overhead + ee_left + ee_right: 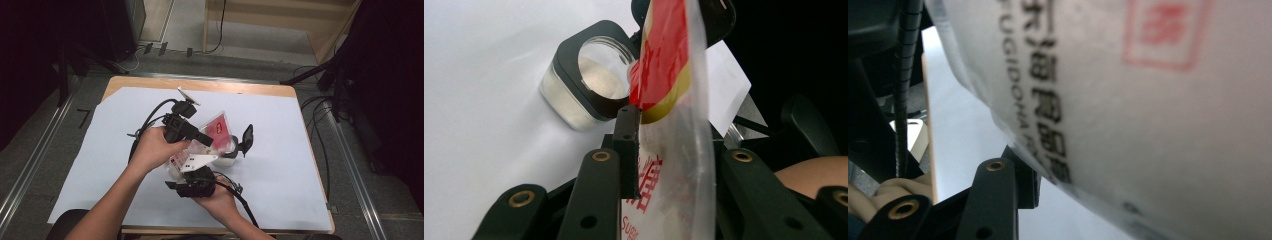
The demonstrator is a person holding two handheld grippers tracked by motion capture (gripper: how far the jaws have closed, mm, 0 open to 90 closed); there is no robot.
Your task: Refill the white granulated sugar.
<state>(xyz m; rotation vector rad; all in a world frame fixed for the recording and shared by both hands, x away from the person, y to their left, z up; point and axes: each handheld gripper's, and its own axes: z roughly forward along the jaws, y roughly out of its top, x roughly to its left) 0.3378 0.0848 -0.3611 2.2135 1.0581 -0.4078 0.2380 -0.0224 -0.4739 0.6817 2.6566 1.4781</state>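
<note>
Left gripper (664,150) fingers pinch the bag (674,100); right gripper (1048,200) fingers clamp its lower end. Bag print blurred, "Suga" partly legible. Open jar (589,82) just beside, on white sheet (479,100).

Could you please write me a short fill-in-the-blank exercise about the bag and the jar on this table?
1. The plastic bag is held by ____ grippers at once.
2. The bag's printed label is mainly ____ in colour.
3. The glass jar stands on the ____ sheet covering the table.
4. The jar's mouth is ____, with no lid on it.

Missing words: two; red; white; open
</note>
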